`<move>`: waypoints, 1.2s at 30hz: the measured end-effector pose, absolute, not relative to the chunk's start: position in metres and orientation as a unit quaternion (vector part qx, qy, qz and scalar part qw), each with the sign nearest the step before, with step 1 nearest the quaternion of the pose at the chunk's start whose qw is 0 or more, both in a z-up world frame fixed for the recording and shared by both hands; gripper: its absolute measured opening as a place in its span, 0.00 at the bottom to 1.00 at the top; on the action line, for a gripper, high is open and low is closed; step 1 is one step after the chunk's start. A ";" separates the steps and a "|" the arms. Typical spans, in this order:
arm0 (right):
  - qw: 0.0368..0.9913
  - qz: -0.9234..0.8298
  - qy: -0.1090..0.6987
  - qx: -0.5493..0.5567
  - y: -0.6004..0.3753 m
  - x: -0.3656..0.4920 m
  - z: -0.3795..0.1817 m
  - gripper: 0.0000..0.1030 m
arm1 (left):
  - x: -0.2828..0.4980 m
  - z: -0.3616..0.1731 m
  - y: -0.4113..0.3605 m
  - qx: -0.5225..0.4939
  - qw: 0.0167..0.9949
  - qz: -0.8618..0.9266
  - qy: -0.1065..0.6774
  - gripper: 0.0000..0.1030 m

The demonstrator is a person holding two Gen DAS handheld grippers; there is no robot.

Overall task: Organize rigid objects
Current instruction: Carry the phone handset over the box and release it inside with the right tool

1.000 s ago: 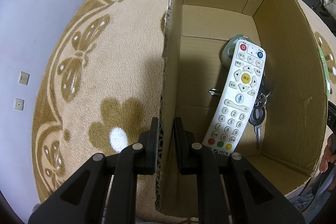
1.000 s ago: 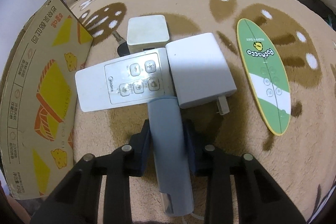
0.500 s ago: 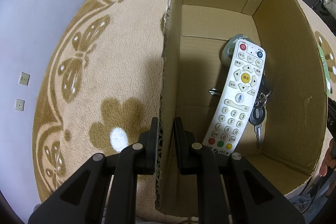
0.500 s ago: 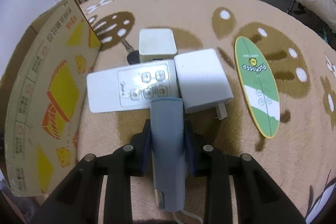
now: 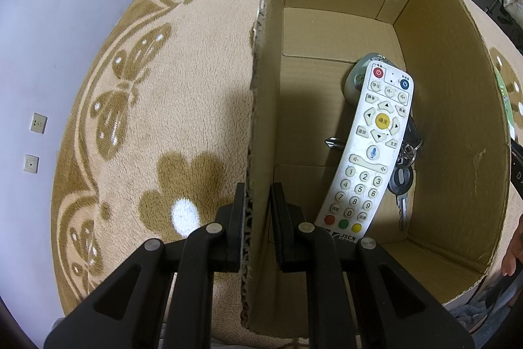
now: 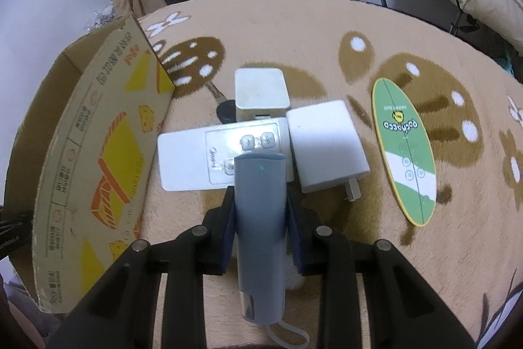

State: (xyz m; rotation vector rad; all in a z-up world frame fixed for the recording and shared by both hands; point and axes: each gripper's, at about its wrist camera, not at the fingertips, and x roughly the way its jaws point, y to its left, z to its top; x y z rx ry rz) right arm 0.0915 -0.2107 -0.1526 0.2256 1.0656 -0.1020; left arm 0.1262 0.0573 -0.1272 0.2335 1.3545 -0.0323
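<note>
The left gripper [image 5: 257, 211] is clamped on the near wall of an open cardboard box [image 5: 457, 107], one finger outside the wall and one inside. Ahead of it and to its right, on the box floor, a white TV remote [image 5: 369, 152] lies lengthwise with its coloured buttons toward the gripper. A bunch of keys [image 5: 403, 175] sits just beside the remote on its far right side, partly under it, and a small grey-green rounded object [image 5: 354, 80] shows from beneath the remote's far end. The box stands on a tan carpet [image 5: 183, 107] with brown butterfly and flower patterns, which spreads to the gripper's left.

The right gripper [image 6: 260, 208] is closed on a grey-blue bar-shaped device [image 6: 260, 218], which runs lengthwise between the fingers; a thin loop of cord hangs from its near end. Its far end overlaps a flat white remote [image 6: 196, 159] lying crosswise just ahead. Beyond that remote sits a small white cube [image 6: 261, 89] with a black key [image 6: 224, 110] at its left. A white charger [image 6: 327, 143] with prongs lies ahead and slightly right, touching the flat remote. Farther right rests a green oval board [image 6: 405, 149]. The printed outer wall of the box [image 6: 98, 152] stands to the gripper's left.
</note>
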 end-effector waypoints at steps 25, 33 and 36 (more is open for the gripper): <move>0.911 0.041 0.390 0.127 -0.175 0.097 -0.041 0.29 | 0.126 -0.127 0.057 0.108 0.773 -0.015 0.625 0.13; 0.919 0.064 0.371 0.120 -0.160 0.105 -0.018 0.29 | 0.126 -0.127 0.057 0.107 0.772 -0.015 0.626 0.13; 0.920 0.072 0.367 0.121 -0.155 0.106 -0.012 0.29 | 0.126 -0.127 0.057 0.108 0.773 -0.015 0.626 0.13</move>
